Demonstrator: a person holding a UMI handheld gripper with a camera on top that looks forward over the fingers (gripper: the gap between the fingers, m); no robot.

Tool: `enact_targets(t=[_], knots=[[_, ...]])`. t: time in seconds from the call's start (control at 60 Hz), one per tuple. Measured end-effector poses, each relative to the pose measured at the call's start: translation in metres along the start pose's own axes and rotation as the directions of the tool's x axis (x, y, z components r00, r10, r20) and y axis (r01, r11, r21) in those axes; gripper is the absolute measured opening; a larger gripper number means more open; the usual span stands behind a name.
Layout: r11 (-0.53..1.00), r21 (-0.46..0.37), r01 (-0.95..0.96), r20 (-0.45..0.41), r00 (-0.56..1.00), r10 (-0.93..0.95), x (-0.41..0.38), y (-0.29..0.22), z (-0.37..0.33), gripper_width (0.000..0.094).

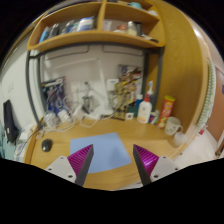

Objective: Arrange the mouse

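Observation:
A small dark mouse (46,145) lies on the wooden desk (150,135), to the left of my fingers and a little ahead of them. A light blue mouse mat (104,149) lies flat on the desk between and just ahead of my fingers. My gripper (113,160) is open and empty, its magenta pads (82,158) spread wide over the near edge of the mat. The mouse is apart from the mat and from both fingers.
A dark monitor (9,122) stands at the far left. Bottles (148,104) and a cup (171,126) stand at the right rear of the desk. Clutter and cables line the back wall. A wooden shelf (95,38) with items hangs above.

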State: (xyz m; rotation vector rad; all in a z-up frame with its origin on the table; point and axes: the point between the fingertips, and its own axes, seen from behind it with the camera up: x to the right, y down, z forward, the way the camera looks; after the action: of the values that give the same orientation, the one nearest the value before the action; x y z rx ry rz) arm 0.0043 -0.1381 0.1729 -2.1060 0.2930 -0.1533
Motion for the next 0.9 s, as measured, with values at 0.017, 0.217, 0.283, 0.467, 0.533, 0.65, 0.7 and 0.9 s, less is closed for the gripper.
enact_targets(t=[0.017,0.217,0.283,0.467,0.533,0.65,0.7,0.9], knots=[[1.0,-0.01,0.008,0.011,1.0,-0.007,-0.014,0.009,0.003,0.0801],[0.99,-0.114,0.086,0.172,0.983,-0.066,-0.155,0.071,0.028,0.0805],[0.983,-0.142,0.113,0.219,0.972,-0.08,-0.199,0.084,0.037,0.0813],[0.966,-0.185,0.181,0.289,0.95,-0.122,-0.292,0.101,0.072,0.0815],[0.962,-0.2,0.188,0.294,0.948,-0.124,-0.315,0.101,0.09,0.0812],[0.957,-0.201,0.208,0.3,0.943,-0.142,-0.346,0.095,0.12,0.0811],[0.957,-0.206,0.205,0.297,0.945,-0.138,-0.355,0.093,0.133,0.0812],[0.957,-0.222,0.185,0.296,0.948,-0.115,-0.38,0.1,0.17,0.0785]])
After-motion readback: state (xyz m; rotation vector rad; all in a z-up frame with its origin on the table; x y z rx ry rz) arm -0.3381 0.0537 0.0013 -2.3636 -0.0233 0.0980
